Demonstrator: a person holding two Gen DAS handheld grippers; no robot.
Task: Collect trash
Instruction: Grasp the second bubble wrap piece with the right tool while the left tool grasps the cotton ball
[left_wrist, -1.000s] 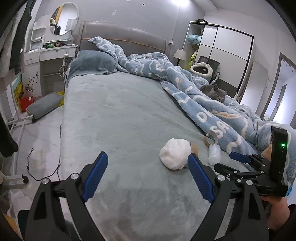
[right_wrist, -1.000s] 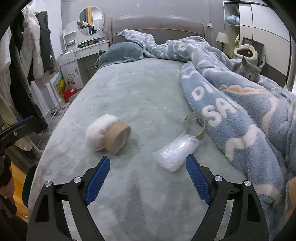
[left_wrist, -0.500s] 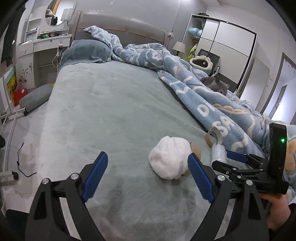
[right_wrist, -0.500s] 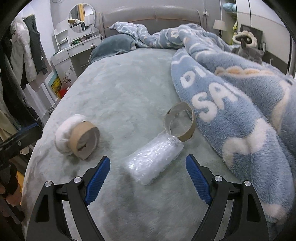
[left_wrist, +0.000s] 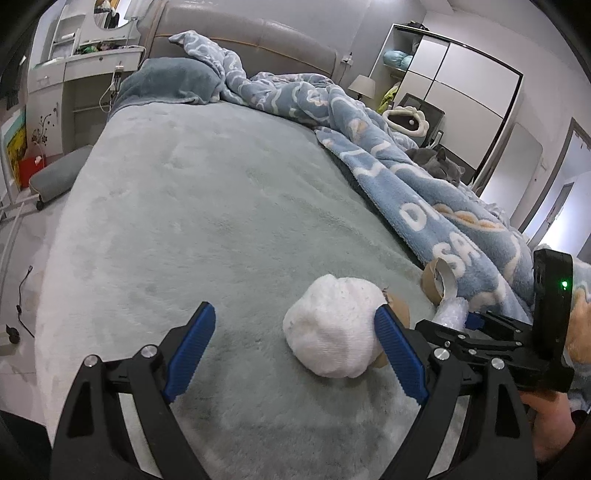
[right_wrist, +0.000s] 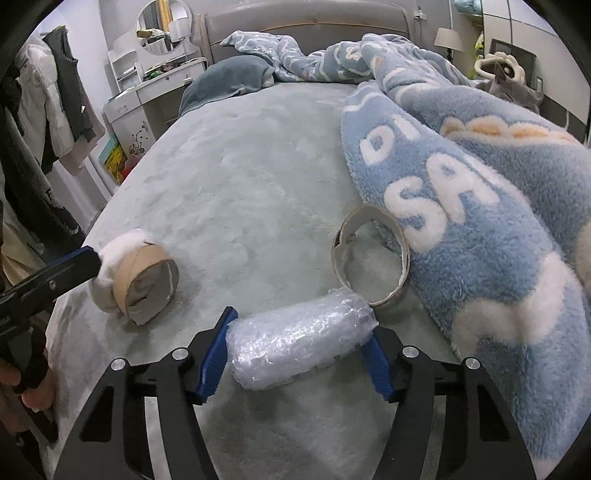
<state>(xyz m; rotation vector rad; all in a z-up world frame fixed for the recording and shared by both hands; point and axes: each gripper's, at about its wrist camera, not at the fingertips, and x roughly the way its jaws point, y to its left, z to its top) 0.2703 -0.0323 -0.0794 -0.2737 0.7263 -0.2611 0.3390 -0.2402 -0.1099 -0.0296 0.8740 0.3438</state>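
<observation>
On the bed: 3 bits of trash lie on the grey-green bed cover (left_wrist: 207, 221), near the fold of the blue blanket (right_wrist: 480, 192).
Left gripper (left_wrist: 295, 345): jaws wide apart, low over the cover; the right blue pad touches the side of the white wad, the left pad is well clear of it. Not closed on anything.
White wad (left_wrist: 334, 326): a soft white lump stuffed into a brown cardboard ring (right_wrist: 147, 286); in the right wrist view the ring lies on its side with its open end toward the camera, and the wad bulges out of the far end.
Right gripper (right_wrist: 299, 349): jaws drawn in around the bubble wrap roll, 1 blue pad at each end of it; both pads meet the plastic, so it is clamped on the roll.
Bubble wrap roll (right_wrist: 299, 338): a clear crinkled bundle lying crosswise between the pads, resting on the cover, its far right end touching the torn ring.
Torn ring (right_wrist: 371, 258): a thin cardboard hoop, white inside, split at its left side, standing on edge between the roll and the blanket, which it touches.
Blanket: fluffy, blue with white letters and clouds, heaped along the right side of the bed.
Cat (left_wrist: 437, 168): grey, lying on the blanket far back.
Pillow (right_wrist: 229, 81): dark blue-grey, at the headboard.
</observation>
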